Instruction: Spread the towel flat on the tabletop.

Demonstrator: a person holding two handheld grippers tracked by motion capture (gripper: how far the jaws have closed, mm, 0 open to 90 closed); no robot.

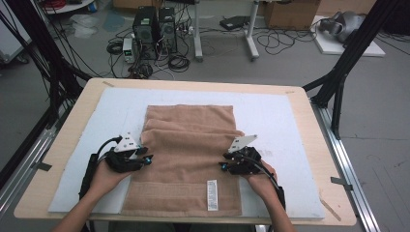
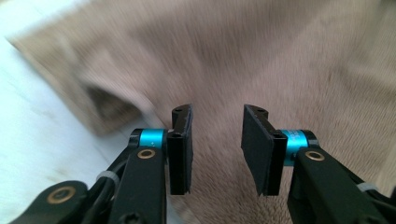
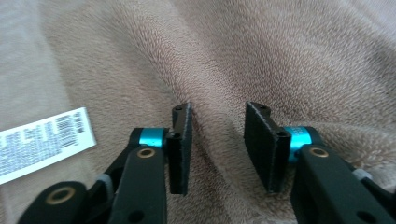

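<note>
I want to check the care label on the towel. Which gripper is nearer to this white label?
Right. The right gripper sits just above and beside the white label; the left gripper is at the towel's opposite edge.

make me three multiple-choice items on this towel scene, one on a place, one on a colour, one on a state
1. Where does the white care label lie on the tan terry towel?
A. near its far edge
B. near its near edge, towards the person's right
C. under the left gripper

2. What colour is the flat padded mat under the towel?
A. pale blue-white
B. dark green
C. red

3. How do the jaws of the left gripper and the right gripper stand?
A. both open, with towel showing in the gap
B. both shut on the label
C. left shut, right open

Answers: 1 B, the high view shows the label on the towel's near band, nearer the right gripper. 2 A, the mat shows pale around the towel on the wooden table. 3 A, each gripper view shows a clear gap between its black jaws.
</note>
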